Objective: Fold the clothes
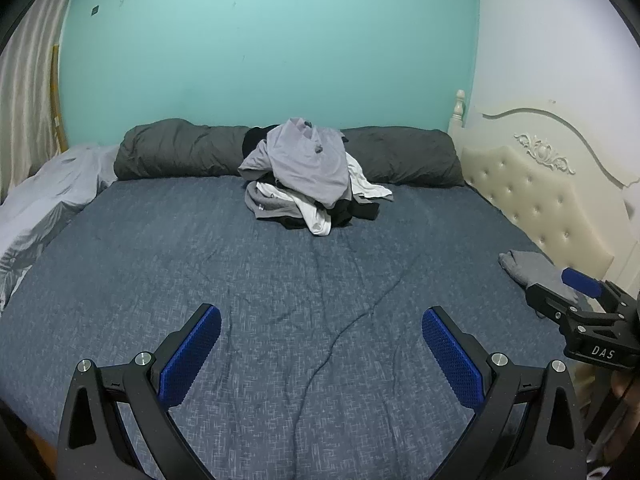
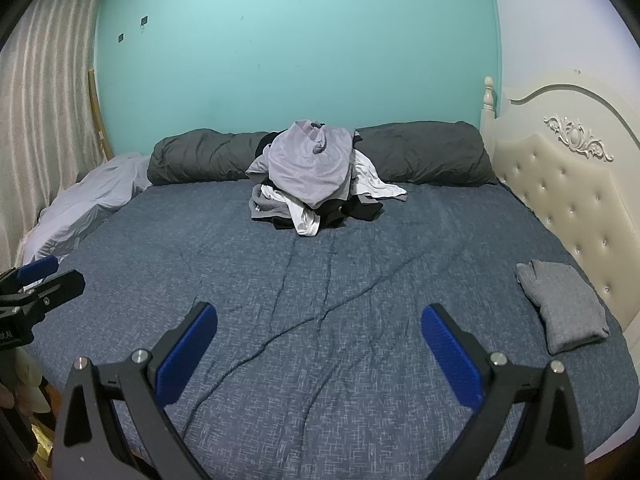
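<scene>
text: "DAS" | on: black body of right gripper (image 1: 588,300) | left wrist view | other lettering: partial, unreadable

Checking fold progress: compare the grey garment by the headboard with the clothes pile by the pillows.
The grey garment is one piece folded flat; the clothes pile is several crumpled pieces heaped high. The garment is all grey; the pile mixes lilac, white, black and grey. Both rest on the blue bedspread, untouched by either gripper.
</scene>
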`<state>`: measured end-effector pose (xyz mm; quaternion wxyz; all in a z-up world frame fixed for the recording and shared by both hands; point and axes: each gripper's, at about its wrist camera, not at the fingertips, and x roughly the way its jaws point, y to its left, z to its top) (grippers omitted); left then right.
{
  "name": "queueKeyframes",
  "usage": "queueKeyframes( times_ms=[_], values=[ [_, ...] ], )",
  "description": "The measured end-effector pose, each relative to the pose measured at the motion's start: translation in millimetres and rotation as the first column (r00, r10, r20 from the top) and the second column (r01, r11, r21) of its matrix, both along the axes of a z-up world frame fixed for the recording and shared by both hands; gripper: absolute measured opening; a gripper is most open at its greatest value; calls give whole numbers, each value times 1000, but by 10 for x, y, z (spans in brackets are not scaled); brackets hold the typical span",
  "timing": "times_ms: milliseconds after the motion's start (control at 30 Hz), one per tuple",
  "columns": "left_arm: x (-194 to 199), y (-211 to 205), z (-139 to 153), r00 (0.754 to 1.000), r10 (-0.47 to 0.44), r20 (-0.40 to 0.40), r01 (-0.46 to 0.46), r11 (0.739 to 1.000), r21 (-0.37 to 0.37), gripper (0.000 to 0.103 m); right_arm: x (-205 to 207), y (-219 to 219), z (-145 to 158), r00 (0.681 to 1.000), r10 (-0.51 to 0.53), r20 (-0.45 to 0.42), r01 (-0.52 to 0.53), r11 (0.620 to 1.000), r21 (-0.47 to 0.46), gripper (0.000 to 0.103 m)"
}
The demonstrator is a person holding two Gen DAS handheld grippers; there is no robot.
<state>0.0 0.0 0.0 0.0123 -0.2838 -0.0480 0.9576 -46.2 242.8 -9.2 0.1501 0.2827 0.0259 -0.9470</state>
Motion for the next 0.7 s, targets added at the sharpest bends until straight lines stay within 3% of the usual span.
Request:
queueKeyframes(
  times_ms=[700],
  values=[
    [-95, -82, -10, 1000, 5, 7, -5, 1000, 11, 103, -90, 1, -27, 1000, 2, 13, -2, 1000, 1, 102]
  ],
)
